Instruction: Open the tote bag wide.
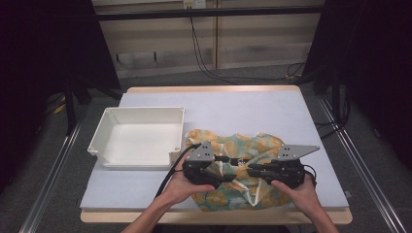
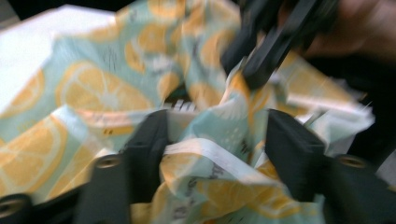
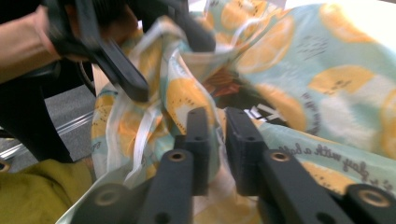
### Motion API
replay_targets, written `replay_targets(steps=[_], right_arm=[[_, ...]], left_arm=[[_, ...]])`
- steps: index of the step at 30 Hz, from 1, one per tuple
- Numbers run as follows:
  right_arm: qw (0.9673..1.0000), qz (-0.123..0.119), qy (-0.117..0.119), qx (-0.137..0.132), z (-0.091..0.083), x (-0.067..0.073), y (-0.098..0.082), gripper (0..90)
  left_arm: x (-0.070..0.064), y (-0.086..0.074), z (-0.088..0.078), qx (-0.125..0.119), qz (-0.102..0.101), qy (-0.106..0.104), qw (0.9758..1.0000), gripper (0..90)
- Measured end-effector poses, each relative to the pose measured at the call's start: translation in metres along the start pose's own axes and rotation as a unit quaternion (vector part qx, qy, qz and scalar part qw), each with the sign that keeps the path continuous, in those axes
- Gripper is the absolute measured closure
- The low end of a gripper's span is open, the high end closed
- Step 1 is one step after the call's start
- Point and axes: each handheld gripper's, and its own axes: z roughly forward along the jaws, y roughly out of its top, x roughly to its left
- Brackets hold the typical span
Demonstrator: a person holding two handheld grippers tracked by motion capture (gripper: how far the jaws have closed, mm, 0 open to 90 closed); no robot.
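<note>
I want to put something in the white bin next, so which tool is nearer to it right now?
Left. The left tool sits over the lemon-print bag, just beside the white bin's near right corner; the right tool lies farther right across the bag.

The bag is pale teal with orange lemon-slice prints; the bin is white.

One lemon-print cloth bag lies under and between two grippers, left gripper and right gripper. One white bin sits beyond the left gripper.
</note>
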Motion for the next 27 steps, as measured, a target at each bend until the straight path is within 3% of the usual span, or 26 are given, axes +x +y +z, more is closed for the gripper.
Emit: replay_targets(steps=[2,3,4,5,7,8,13,15,20,25,27], right_arm=[[1.0,0.003,-0.002,-0.003,-0.002,-0.001,0.001,72.1],[0.9999,0.006,-0.01,-0.01,-0.007,-0.004,0.005,66.4],[0.9999,0.006,-0.01,-0.01,-0.007,-0.004,0.005,66.4],[0.9998,0.006,-0.011,-0.017,-0.01,-0.006,0.008,62.8],[0.9994,0.006,-0.025,-0.022,-0.014,-0.015,0.019,55.4],[0.9994,0.007,-0.027,-0.019,-0.014,-0.017,0.023,54.0],[0.9991,-0.002,-0.037,-0.023,-0.013,-0.03,0.044,53.8],[0.9988,-0.001,-0.048,0.005,0.0,-0.038,0.048,52.7],[0.9988,0.001,-0.026,0.041,0.022,-0.043,0.04,45.6],[0.9977,-0.005,-0.026,0.062,0.032,-0.042,0.034,38.2],[0.9966,-0.006,-0.038,0.073,0.037,-0.043,0.031,38.2]], left_arm=[[0.0,-0.001,0.001,0.005,0.006,0.011,0.9999,49.0],[0.0,-0.002,0.003,0.008,0.013,0.013,0.9998,61.1],[0.0,-0.002,0.003,0.008,0.013,0.013,0.9998,68.5],[0.0,-0.003,0.003,0.008,0.017,0.014,0.9997,68.5],[-0.002,-0.003,0.002,0.006,0.025,0.011,0.9996,83.1],[-0.004,-0.002,0.002,0.006,0.031,0.009,0.9995,85.5],[-0.01,-0.001,0.0,-0.003,0.041,0.013,0.9991,87.6],[-0.012,-0.001,-0.001,-0.013,0.035,0.005,0.9993,87.9],[-0.013,-0.002,-0.003,-0.012,0.03,0.002,0.9995,87.8],[-0.009,-0.002,-0.005,-0.02,0.023,0.012,0.9995,87.8],[-0.01,-0.001,-0.004,-0.028,0.022,0.015,0.9993,87.8]])
